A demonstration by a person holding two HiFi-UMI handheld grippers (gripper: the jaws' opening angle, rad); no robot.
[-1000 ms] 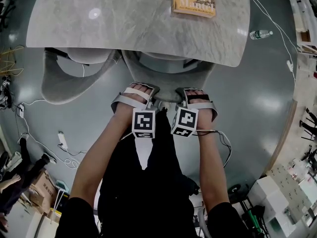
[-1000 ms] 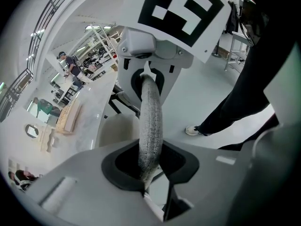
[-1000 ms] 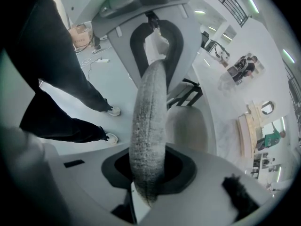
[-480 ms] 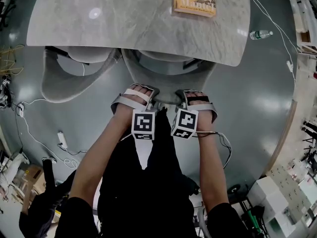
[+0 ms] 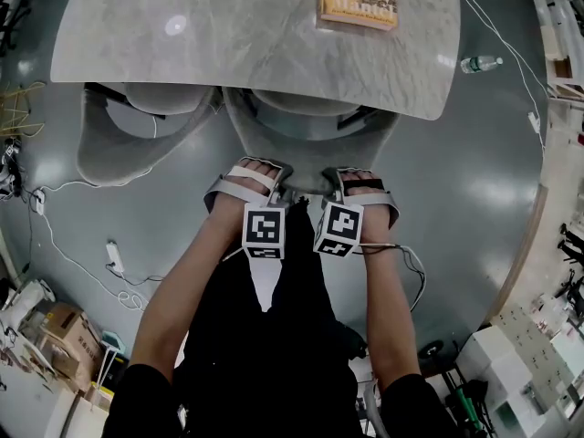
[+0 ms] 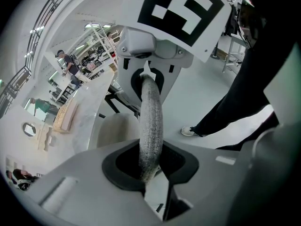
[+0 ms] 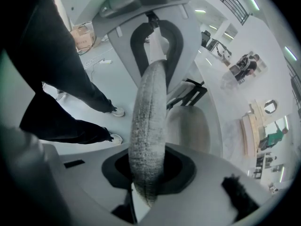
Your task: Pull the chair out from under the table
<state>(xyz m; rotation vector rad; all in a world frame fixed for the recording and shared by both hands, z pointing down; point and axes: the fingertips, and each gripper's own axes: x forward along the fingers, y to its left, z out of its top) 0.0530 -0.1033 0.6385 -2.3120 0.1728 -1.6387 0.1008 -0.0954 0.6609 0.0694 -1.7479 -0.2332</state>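
Since the chair (image 5: 303,158) sits with its seat tucked under the near edge of the table (image 5: 246,35) and only its curved back stands clear, the pull probably wants to run straight back toward the person, not off to either side. The left gripper (image 5: 266,173) and the right gripper (image 5: 350,177) sit close together on the top rim of the back, near its middle. In both gripper views the fingers (image 6: 113,166) are closed onto that speckled padded rim, which runs between them. The hold looks firm enough to begin. An even draw from both hands should stop the chair from swinging toward the second chair (image 5: 119,153), just beside it on the left. The person's legs stand right behind the back, so stepping away as the arms pull seems wise. A low, level pull would likely slide the chair without tipping it.
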